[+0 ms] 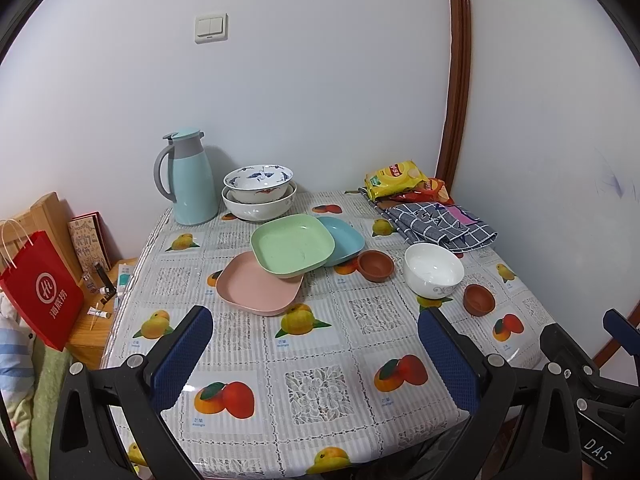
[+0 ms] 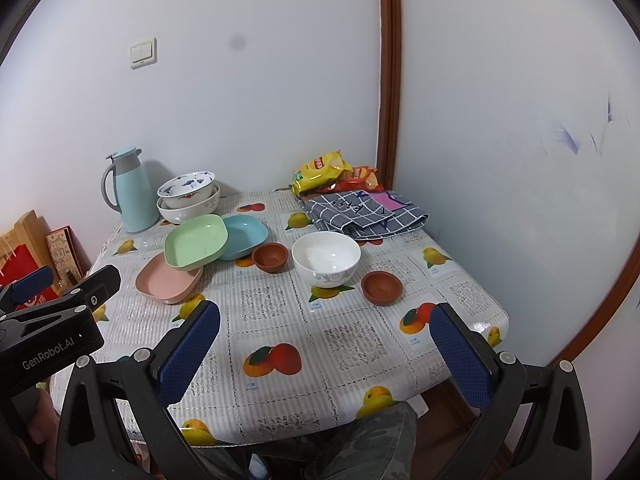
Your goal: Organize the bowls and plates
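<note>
Green plate [image 1: 293, 245] tilts, propped across pink plate [image 1: 256, 289].

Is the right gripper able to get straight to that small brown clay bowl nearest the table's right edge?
Probably yes. The right gripper is open and empty, and only bare fruit-print tablecloth lies between it and the small brown clay bowl; the white bowl sits beside it, apart.

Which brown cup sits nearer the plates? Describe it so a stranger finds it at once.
Start at the pale blue thermos jug by the wall, then come forward to the square blue plate. The small brown clay cup sits against its front edge, left of the white bowl.
</note>
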Available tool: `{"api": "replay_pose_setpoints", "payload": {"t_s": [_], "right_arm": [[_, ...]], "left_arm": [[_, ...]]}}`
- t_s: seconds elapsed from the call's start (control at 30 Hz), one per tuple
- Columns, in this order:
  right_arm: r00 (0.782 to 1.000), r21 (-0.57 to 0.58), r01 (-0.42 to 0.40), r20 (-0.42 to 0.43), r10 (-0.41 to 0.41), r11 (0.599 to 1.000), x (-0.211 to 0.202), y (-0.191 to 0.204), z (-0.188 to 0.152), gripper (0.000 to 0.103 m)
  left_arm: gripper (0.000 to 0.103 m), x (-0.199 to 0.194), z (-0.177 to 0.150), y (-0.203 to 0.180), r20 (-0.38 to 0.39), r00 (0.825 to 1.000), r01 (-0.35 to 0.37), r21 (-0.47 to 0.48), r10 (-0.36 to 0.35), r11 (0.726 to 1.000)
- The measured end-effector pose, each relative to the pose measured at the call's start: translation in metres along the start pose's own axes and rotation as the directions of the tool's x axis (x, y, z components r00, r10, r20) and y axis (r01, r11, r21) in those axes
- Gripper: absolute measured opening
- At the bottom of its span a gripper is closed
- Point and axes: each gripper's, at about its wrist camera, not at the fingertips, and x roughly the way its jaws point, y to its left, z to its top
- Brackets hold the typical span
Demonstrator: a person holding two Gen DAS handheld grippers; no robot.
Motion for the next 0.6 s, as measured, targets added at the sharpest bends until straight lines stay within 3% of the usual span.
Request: {"api": "replay_pose_setpoints", "payload": {"t_s": [0.6], "right_arm": [[1.000, 0.008, 0.015, 0.005, -0.015, 1.000, 0.0035, -0.0020, 0.0034, 0.103]], "left_arm": [[0.103, 0.0092, 0.0063, -0.0057, -0.011, 1.000, 0.013, 0.002, -0.013, 1.000]]}}
